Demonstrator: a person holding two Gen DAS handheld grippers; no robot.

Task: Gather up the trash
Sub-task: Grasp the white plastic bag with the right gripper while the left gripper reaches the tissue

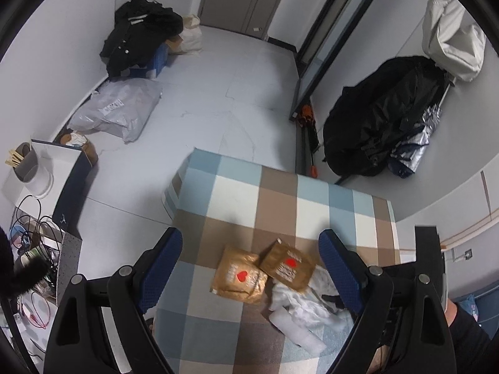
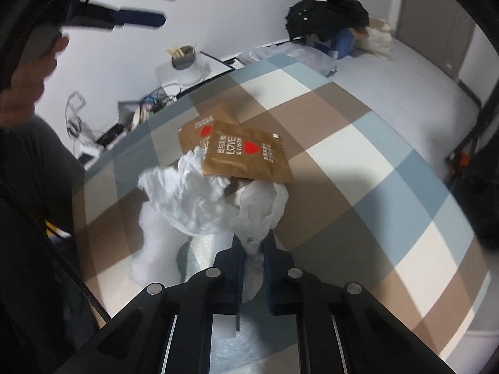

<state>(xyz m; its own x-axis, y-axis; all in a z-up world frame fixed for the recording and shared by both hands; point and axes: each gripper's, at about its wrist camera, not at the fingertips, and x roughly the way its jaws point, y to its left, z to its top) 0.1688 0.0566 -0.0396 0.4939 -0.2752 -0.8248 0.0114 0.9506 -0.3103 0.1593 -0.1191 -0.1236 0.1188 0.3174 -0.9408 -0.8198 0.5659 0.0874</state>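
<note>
**Right claw clamped on crumpled tissue atop the checked table**

Left wrist view: Looked down along the left claw [image 1: 251,268], its blue-padded fingers [image 1: 160,268] spread wide and holding nothing. Hovered above a table [image 1: 280,193] covered in a blue, brown and white checked cloth. Between the fingers, on the cloth, lay two gold snack packets [image 1: 238,275] with red hearts, overlapping at one corner. Just to their right sat a heap of crumpled white tissue [image 1: 299,302], touching the nearer packet, with a white foam sheet [image 1: 296,330] under its near edge. Beyond the table showed a pale floor, a grey mailer bag [image 1: 115,109] by the wall, a pile of black clothing [image 1: 140,31] on a blue box, and a black jacket [image 1: 383,112] hanging at the right.

Right wrist view: Pointed steeply down at the same table [image 2: 358,155]. Right claw [image 2: 254,249] nearly closed, its fingers pinching a tail of the crumpled white tissue [image 2: 193,193]. Tissue heap lay directly ahead, its far edge tucked under a gold packet [image 2: 246,159] printed "LOVE & TASTY"; second packet [image 2: 195,134] partly under the first. Foam sheet [image 2: 149,249] spread beneath the tissue at the left. Left claw [image 2: 131,3] blurred at the top left, above a hand [image 2: 28,87].
</note>
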